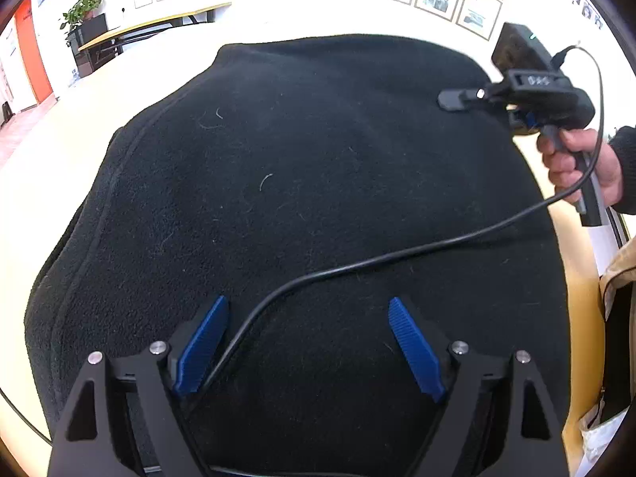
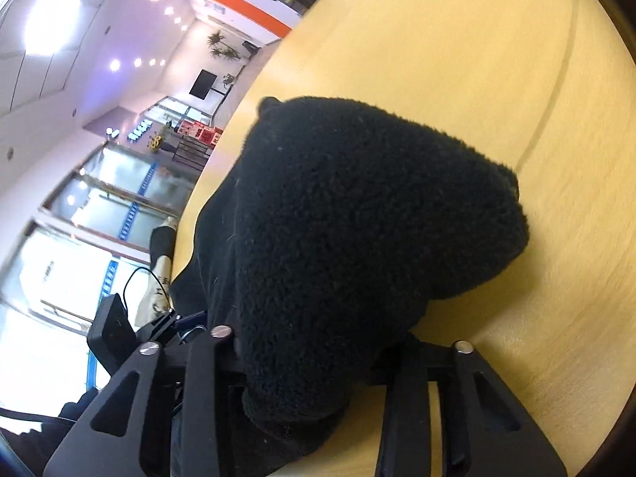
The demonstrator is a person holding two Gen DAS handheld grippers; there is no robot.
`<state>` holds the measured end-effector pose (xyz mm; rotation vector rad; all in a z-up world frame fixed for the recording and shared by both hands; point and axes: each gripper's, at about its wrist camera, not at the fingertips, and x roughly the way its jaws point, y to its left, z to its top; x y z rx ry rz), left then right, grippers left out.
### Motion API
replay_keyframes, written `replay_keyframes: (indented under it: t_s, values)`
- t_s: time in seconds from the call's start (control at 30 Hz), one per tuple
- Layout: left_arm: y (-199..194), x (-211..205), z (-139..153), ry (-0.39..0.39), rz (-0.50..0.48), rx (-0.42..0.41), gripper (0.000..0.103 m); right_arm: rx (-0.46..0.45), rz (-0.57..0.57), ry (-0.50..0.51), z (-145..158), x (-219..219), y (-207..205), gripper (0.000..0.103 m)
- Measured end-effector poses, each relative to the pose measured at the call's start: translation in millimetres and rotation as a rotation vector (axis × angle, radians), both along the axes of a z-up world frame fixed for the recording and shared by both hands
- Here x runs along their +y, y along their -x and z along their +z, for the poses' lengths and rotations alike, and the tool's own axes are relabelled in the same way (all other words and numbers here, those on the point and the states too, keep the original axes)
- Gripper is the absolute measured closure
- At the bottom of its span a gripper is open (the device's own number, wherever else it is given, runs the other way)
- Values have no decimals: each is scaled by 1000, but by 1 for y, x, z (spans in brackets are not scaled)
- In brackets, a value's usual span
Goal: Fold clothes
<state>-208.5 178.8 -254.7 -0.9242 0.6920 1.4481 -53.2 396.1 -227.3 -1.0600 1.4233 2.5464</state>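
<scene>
A black fleece garment lies spread on the pale wooden table. My left gripper hovers open over its near part, blue pads wide apart, holding nothing. My right gripper is at the garment's far right edge, held by a hand, shut on the fleece. In the right wrist view the fleece bunches between the closed arms and hides the fingertips. The left gripper shows at the lower left there.
A black cable runs across the garment from the right gripper toward the left gripper. The table's right edge is near a person's beige clothing. Bare table stretches beyond the fleece. Another table and plant stand behind.
</scene>
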Motion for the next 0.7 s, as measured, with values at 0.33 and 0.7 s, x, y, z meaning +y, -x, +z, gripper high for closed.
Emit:
replay_keyframes:
  t_s: [0.33,0.7]
  values:
    - [-56,79,0,-55,29,-33,14,303,445,-654,165,-95,4,76]
    - [-112,-1,30,26,5,4,21,263,510,-631,139,-19,-21,76]
